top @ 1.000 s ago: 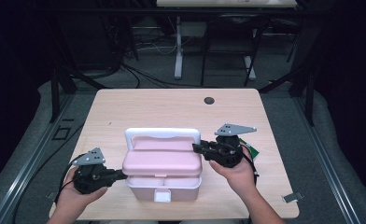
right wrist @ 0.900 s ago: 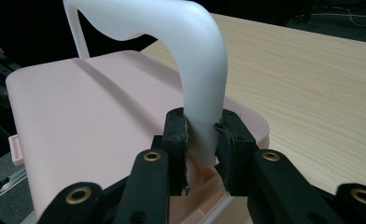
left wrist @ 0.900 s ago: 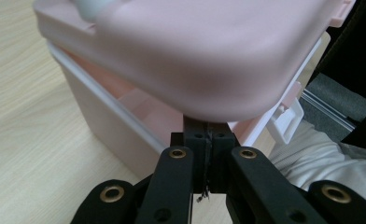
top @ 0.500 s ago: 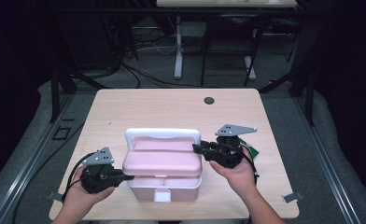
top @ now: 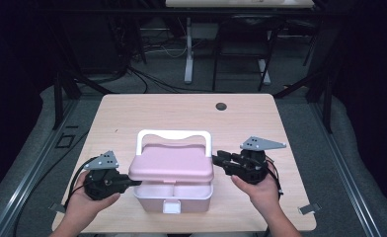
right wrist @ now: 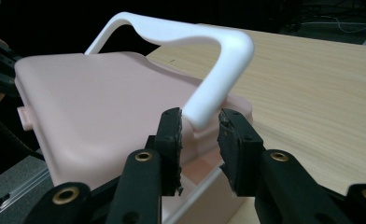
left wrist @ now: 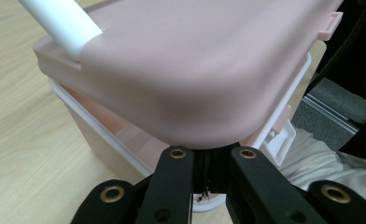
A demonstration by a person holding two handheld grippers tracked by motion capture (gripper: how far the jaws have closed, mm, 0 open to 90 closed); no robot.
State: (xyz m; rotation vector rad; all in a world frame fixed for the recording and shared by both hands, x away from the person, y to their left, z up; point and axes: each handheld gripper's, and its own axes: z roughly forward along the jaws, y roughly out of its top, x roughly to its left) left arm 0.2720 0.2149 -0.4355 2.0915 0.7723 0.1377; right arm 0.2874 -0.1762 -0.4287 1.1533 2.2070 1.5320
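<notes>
A pink box stands near the table's front edge, with its lid (top: 172, 165) raised a little off the base (top: 174, 197). Its white handle (top: 174, 134) stands upright. My left gripper (top: 136, 182) is at the box's left side. In the left gripper view it (left wrist: 210, 156) is shut, tips tucked under the lid's (left wrist: 195, 70) rim, and a gap shows between lid and base. My right gripper (top: 216, 159) is at the box's right end. The right gripper view shows it (right wrist: 200, 121) closed on the foot of the handle (right wrist: 218, 51).
The wooden table (top: 181, 113) has a dark round hole (top: 221, 106) near its far edge. A white latch (top: 172, 206) hangs at the box's front. Grey floor, metal rails and dark frames surround the table.
My left gripper has moved right to the box and slid its tips under the lid's left edge. The lid now sits slightly raised. The right gripper has stayed put.
</notes>
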